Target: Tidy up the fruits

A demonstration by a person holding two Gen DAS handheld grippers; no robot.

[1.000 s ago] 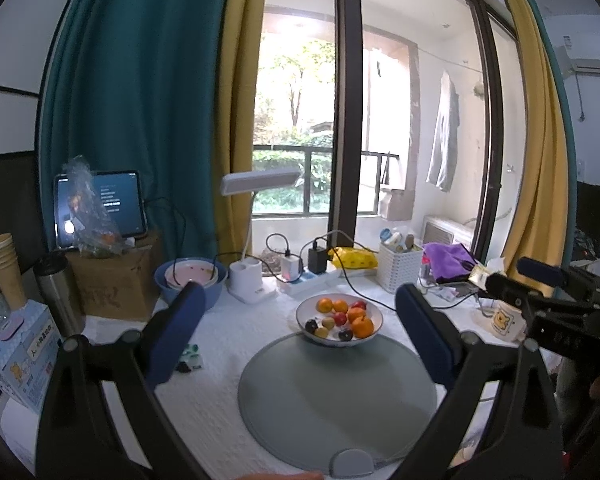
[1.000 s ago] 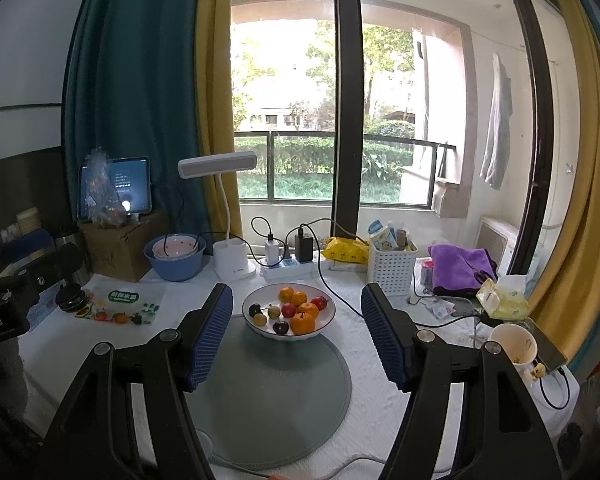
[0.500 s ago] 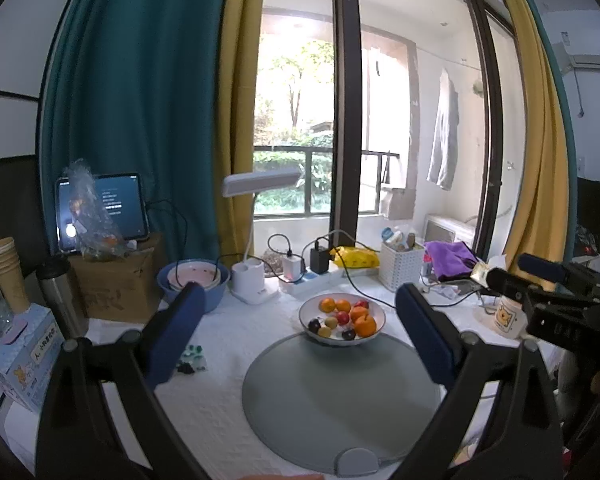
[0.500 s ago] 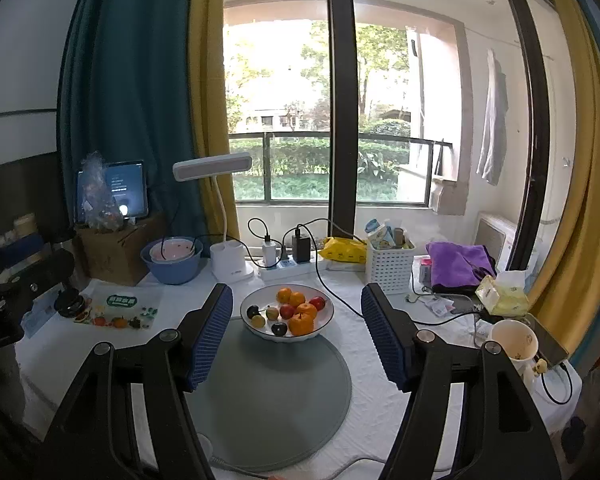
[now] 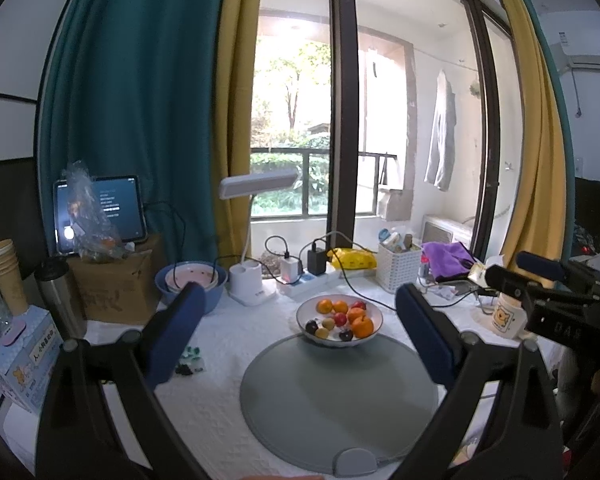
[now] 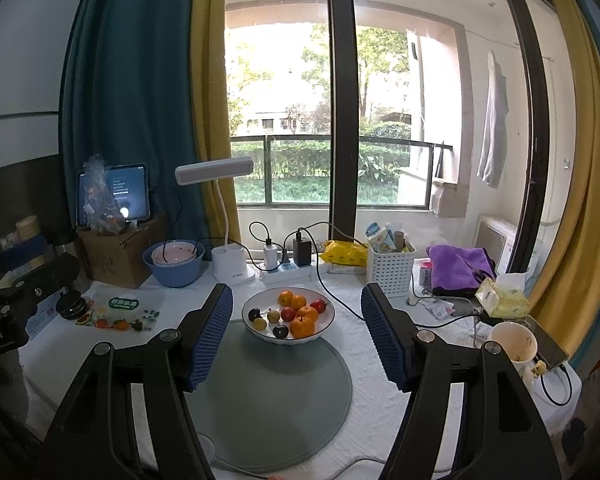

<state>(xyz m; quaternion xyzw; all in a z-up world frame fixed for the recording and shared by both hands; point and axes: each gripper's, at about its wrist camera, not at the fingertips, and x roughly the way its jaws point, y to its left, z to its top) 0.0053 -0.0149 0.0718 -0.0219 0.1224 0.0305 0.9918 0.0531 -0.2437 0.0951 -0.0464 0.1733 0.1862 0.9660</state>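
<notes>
Two pairs of tongs with black arms and blue ribbed pads hang over a table covered with a white textured cloth [image 5: 204, 412]; both pairs stand wide open and nothing is between their pads. The left tongs [image 5: 296, 332] and the right tongs [image 6: 296, 336] both point toward a shallow white ceramic bowl with a dark rim [image 6: 327, 316], which sits ahead of them, and in each wrist view it appears in the gap between the two pads but farther away, not touched by them. Inside the bowl lie several small fruits [image 6: 296, 318]: orange mandarins, red round ones, dark plum-like ones and a few yellow-brown ones. The bowl rests on the far edge of a round grey-green mat [image 6: 276, 396], and this mat spreads below the tongs, nearer to them than the bowl. Beyond the bowl, near the window, stands a white desk lamp with a flat head [image 6: 230, 216], next to a white power strip with chargers plugged in [image 6: 288, 268]. To the left of the left tongs there is a blue plastic basin with a pink bowl inside [image 5: 192, 282] and a brown cardboard box [image 5: 112, 284]. To the right of the right tongs stand a white perforated plastic basket [image 6: 390, 266], a folded purple cloth [image 6: 458, 266] and a white mug [image 6: 514, 342].
</notes>
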